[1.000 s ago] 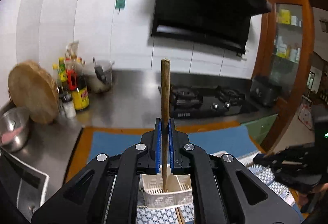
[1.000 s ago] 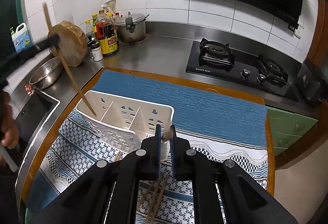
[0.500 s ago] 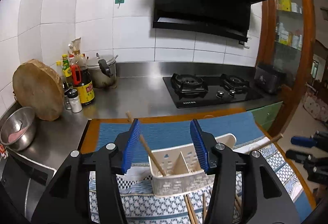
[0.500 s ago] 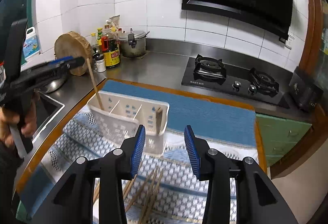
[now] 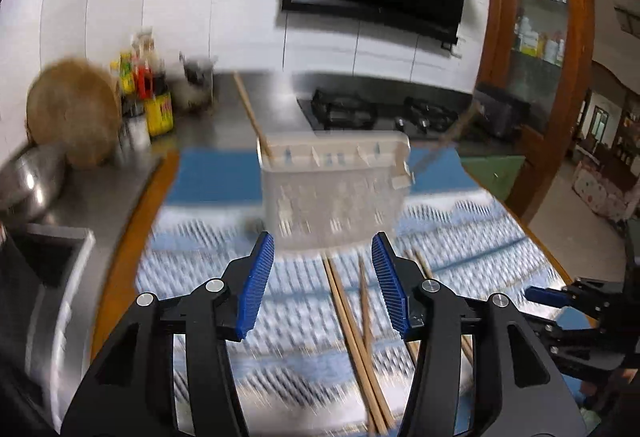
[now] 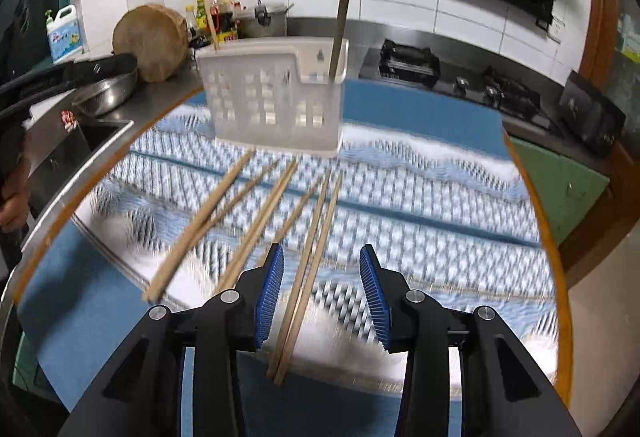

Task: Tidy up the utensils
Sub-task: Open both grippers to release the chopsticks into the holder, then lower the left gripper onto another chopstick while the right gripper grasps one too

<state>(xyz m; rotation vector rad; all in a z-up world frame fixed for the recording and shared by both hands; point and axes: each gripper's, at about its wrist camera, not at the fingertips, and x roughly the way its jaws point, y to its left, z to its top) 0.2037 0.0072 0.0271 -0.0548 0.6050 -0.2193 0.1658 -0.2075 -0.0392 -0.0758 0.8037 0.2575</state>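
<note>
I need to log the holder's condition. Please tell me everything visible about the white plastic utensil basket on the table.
The white plastic utensil basket is a rectangular box with slotted, perforated walls and inner dividers that make compartments. It stands upright on the blue and white patterned cloth. One wooden chopstick stands in its right end compartment and another leans out of the left end. Loose wooden chopsticks lie on the cloth before it. No gripper touches it.

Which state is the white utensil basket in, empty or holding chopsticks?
Holding chopsticks. The white utensil basket has one chopstick standing in its right end and another leaning out of its left end.
</note>
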